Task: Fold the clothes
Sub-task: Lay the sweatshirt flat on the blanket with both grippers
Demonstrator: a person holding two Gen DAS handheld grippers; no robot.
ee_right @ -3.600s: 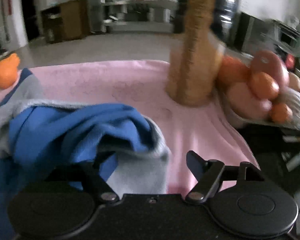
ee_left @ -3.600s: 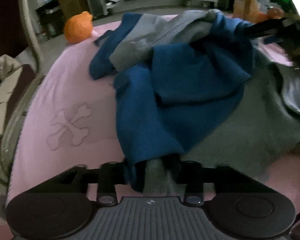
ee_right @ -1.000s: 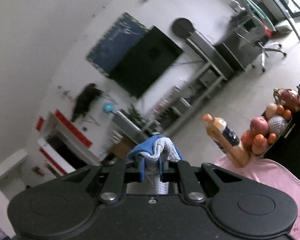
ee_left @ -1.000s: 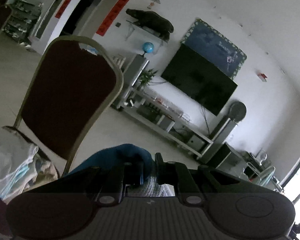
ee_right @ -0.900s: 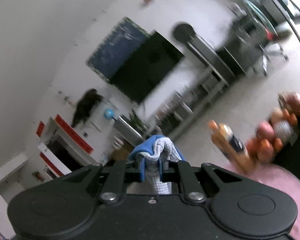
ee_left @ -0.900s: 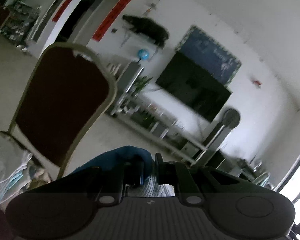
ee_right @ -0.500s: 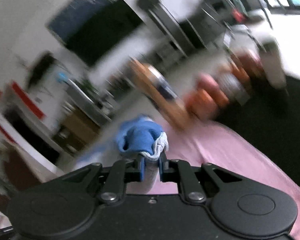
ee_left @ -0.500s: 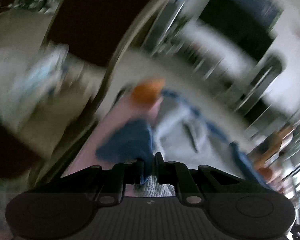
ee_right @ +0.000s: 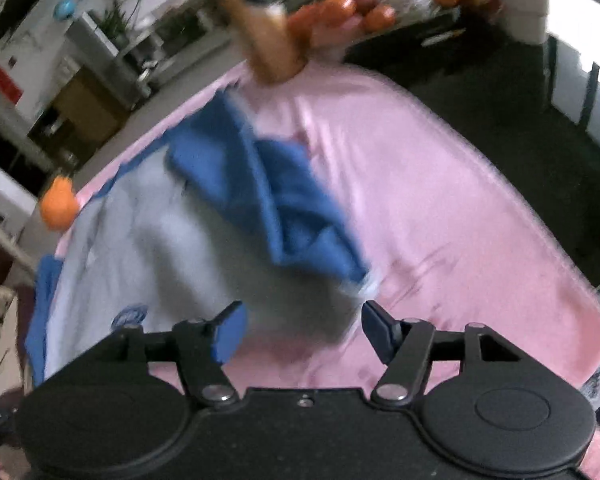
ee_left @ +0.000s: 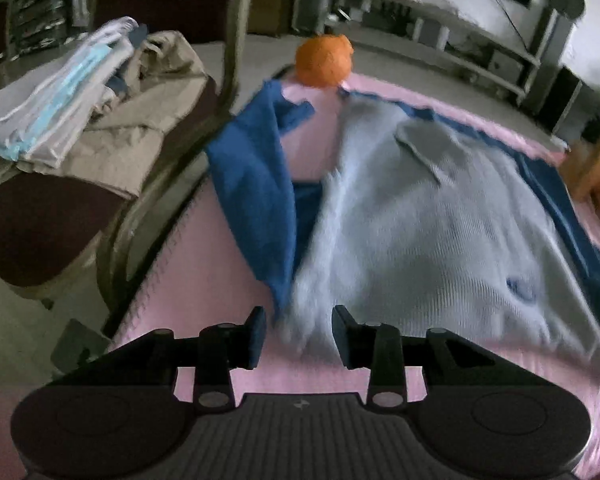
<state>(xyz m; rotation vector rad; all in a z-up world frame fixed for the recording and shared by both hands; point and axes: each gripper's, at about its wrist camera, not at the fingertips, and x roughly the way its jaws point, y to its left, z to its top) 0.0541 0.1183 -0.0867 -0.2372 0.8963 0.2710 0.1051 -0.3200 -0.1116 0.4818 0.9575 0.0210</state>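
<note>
Left gripper [ee_left: 298, 332] and right gripper [ee_right: 300, 328] both opening, hem slack between the jaws, nothing pinched. Sweater [ee_left: 420, 220] flat on pink cloth [ee_right: 440, 200]. Soft, light, floppy knit; probably best grabbed at sleeve cuffs or hem corners.

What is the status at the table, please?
Left gripper and right gripper: jaws opening, nothing gripped. Sweater spread on pink cloth, sleeves unfolded. Orange toy touches its far edge.

Sweater [ee_left: 440, 216] spread on cloth [ee_left: 204, 320], ball [ee_left: 323, 61] behind it
</note>
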